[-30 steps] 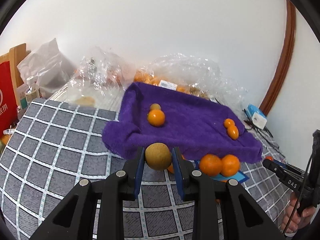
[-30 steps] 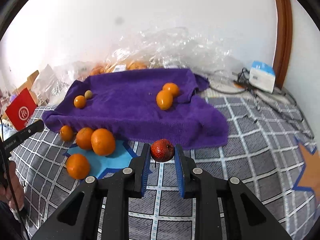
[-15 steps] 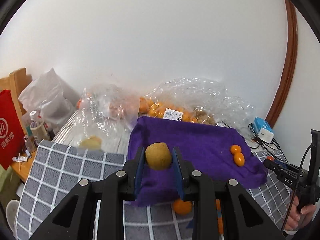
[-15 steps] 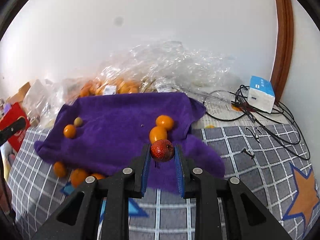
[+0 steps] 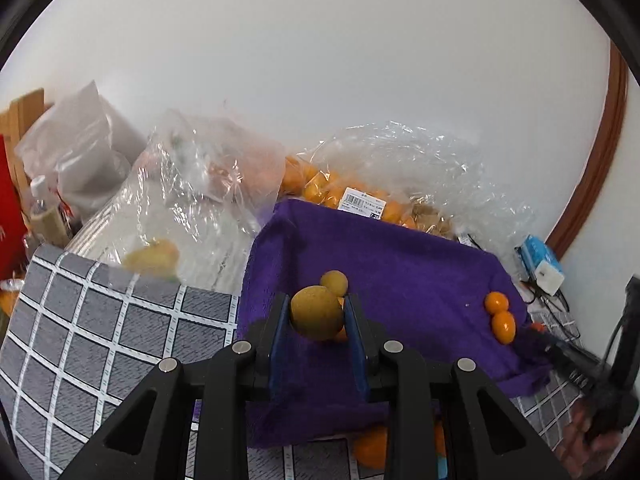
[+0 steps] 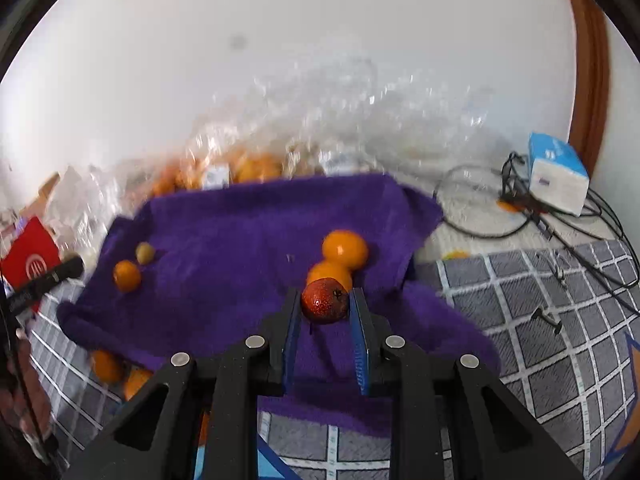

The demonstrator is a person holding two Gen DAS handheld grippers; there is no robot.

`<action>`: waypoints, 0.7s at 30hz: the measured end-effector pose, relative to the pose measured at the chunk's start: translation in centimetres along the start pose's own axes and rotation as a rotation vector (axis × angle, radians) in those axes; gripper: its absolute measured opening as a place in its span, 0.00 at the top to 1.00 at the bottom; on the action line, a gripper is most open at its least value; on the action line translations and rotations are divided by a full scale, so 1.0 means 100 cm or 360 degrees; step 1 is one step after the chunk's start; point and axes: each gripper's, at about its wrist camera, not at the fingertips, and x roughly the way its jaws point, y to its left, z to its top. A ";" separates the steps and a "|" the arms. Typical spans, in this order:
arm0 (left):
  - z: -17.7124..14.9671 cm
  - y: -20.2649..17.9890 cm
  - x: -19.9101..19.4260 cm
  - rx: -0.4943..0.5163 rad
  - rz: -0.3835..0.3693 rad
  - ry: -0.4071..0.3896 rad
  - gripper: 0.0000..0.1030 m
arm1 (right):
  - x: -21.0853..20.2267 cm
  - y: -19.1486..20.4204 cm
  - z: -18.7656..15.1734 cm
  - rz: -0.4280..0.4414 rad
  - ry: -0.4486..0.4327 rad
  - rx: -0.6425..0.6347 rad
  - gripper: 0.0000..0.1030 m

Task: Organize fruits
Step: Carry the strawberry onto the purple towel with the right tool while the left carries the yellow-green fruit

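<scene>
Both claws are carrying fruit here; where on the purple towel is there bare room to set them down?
The middle of the purple towel is bare, between the small orange with the greenish fruit on one side and the two oranges on the other. Its near strip is also bare. Crowded: beside both fruit pairs.

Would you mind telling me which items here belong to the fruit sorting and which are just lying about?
Part of the job:
- brown fruit in the left gripper
- red fruit in the right gripper
- purple towel
- oranges on the towel
- small green fruit

Lying about:
- blue-and-white box
- cables
- red bag
- plastic bags
</scene>
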 end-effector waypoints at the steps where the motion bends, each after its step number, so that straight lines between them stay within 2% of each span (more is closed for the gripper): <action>1: 0.000 -0.001 0.001 0.0013 0.0008 -0.0003 0.74 | 0.001 0.002 0.000 -0.0007 -0.0002 -0.0021 0.77; 12: -0.007 -0.010 0.012 0.0092 0.0055 0.0051 0.74 | 0.019 0.000 -0.011 -0.0074 0.0109 -0.0069 0.77; 21: -0.013 -0.017 0.023 0.0137 0.0097 0.0148 0.74 | 0.020 0.001 -0.012 -0.0089 0.0114 -0.0078 0.77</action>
